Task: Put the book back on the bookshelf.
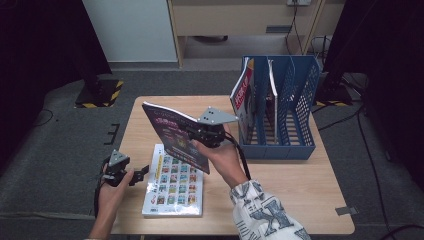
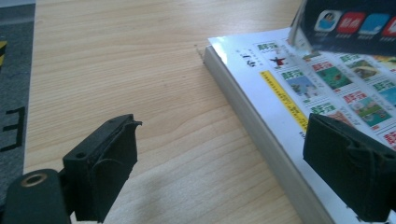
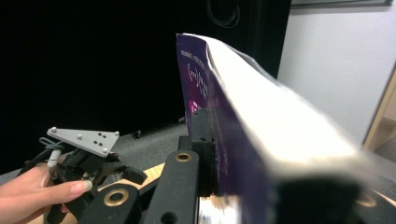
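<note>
While my right hand-held gripper (image 1: 192, 134) pinches the purple magazine (image 1: 172, 136) by its edge, the magazine stands tilted in the air above the middle of the bench (image 1: 290, 180), its cover facing nine o'clock. Directly below it, toward six o'clock, a white magazine (image 1: 174, 184) lies flat on the bench. My left hand-held gripper (image 1: 142, 171) sits at nine o'clock of that flat magazine, jaws spread with nothing between them, one jaw over the magazine's corner. Toward three o'clock of the raised magazine stands the blue file rack (image 1: 295, 145), with magazines upright in its compartments.
</note>
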Tool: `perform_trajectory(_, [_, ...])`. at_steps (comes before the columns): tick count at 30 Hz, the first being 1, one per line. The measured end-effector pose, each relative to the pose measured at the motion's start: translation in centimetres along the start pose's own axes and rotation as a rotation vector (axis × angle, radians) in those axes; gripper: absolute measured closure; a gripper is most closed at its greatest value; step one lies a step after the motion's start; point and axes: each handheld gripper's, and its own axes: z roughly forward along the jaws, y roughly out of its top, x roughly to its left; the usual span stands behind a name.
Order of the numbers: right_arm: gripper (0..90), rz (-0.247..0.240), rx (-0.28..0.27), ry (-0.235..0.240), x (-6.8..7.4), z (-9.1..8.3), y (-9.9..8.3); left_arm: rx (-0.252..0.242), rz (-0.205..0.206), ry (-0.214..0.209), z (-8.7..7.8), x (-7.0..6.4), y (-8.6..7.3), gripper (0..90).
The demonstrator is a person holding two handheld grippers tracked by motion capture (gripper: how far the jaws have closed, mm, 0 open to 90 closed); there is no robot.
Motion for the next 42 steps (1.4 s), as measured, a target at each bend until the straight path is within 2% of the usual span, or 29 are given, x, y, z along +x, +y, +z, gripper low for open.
perform_trajectory(4, [83.9,0.004,-0.002,-0.015,-0.2,-0.3,0.1,0.020,-0.007,0.019,0.1,0.3,-0.3,8.7])
perform_trajectory(6, [83.9,0.007,-0.005,-0.023,-0.4,-0.6,0.1,0.037,0.011,0.060,0.1,0.4,-0.4,8.7])
perform_trajectory(8, [83.9,0.008,-0.004,-0.029,-0.4,-0.7,0.2,0.053,0.014,0.080,0.2,0.4,-0.4,8.8])
perform_trajectory(13, [83.9,0.011,-0.005,-0.044,-0.6,-1.3,0.3,0.089,0.004,0.091,0.6,0.8,-0.9,9.2])
perform_trajectory(17, [83.9,0.011,-0.006,-0.051,-0.7,-1.9,0.4,0.092,0.005,0.091,0.7,0.8,-1.0,9.2])
perform_trajectory(27, [83.9,0.013,-0.013,-0.073,-1.1,-3.3,0.6,0.142,0.028,0.081,1.4,0.6,-1.4,9.2])
perform_trajectory(42, [83.9,0.023,-0.023,-0.098,-1.8,-5.5,0.3,0.145,0.025,0.065,1.7,0.5,-1.7,7.9])
